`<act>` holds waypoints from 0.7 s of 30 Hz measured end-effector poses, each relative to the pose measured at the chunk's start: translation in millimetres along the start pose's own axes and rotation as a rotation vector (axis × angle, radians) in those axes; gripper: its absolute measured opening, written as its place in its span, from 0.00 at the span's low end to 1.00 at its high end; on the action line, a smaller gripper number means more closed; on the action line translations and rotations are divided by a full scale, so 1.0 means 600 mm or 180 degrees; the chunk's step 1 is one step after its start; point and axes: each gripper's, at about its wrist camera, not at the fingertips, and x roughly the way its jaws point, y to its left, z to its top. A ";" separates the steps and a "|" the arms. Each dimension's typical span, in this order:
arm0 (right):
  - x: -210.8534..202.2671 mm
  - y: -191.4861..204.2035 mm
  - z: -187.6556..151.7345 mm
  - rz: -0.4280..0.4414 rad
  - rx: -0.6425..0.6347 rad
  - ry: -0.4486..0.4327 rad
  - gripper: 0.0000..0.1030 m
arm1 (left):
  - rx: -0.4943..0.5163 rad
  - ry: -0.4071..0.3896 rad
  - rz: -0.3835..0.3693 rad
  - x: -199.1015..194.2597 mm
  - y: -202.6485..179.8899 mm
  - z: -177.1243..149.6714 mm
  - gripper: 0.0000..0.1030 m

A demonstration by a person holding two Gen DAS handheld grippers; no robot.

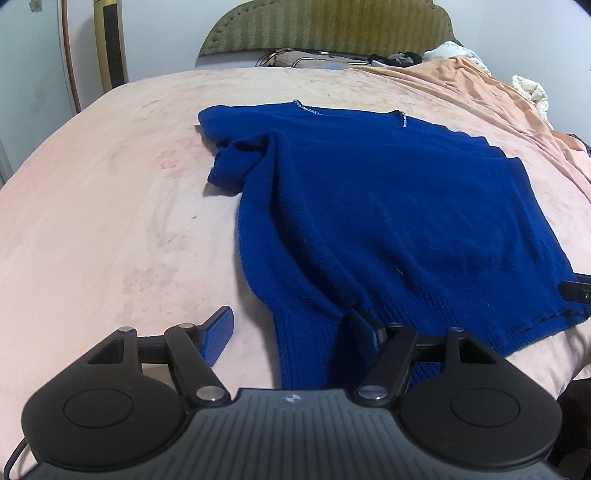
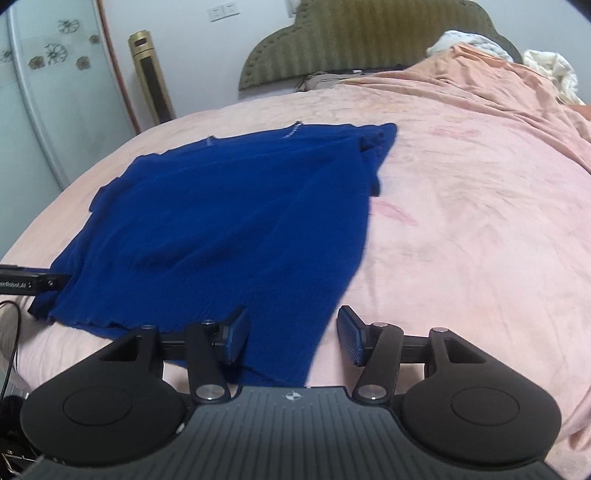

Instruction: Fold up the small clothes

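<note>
A dark blue knit sweater (image 1: 369,206) lies spread flat on the pink bed, its neckline toward the headboard and one sleeve folded in on its left side. My left gripper (image 1: 291,334) stands open over the hem's near left corner; the ribbed fabric lies between its fingers, and the left finger (image 1: 218,336) rests on bare sheet, clear of the cloth. In the right wrist view the sweater (image 2: 221,229) fills the left half. My right gripper (image 2: 291,339) is open at the hem's near right corner, one finger over the knit, the other finger (image 2: 349,339) on the sheet beside it.
The pink blanket (image 2: 461,240) covers the bed. An orange quilt (image 1: 480,85) and white bedding are bunched at the far right. A green padded headboard (image 1: 325,26) with small items below it stands at the back, and a gold tower fan (image 2: 151,77) by the wall.
</note>
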 end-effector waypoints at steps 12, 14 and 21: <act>0.003 -0.004 0.003 0.0070 0.0152 -0.0046 0.63 | -0.0012 0.0013 0.0088 0.001 -0.005 0.003 0.68; 0.003 -0.006 0.003 0.0101 0.0193 -0.0046 0.64 | -0.0017 0.0016 0.0097 0.001 -0.006 0.003 0.69; 0.002 -0.013 0.004 0.0168 0.0279 -0.0035 0.66 | -0.0068 -0.0003 0.0031 -0.005 0.008 0.001 0.71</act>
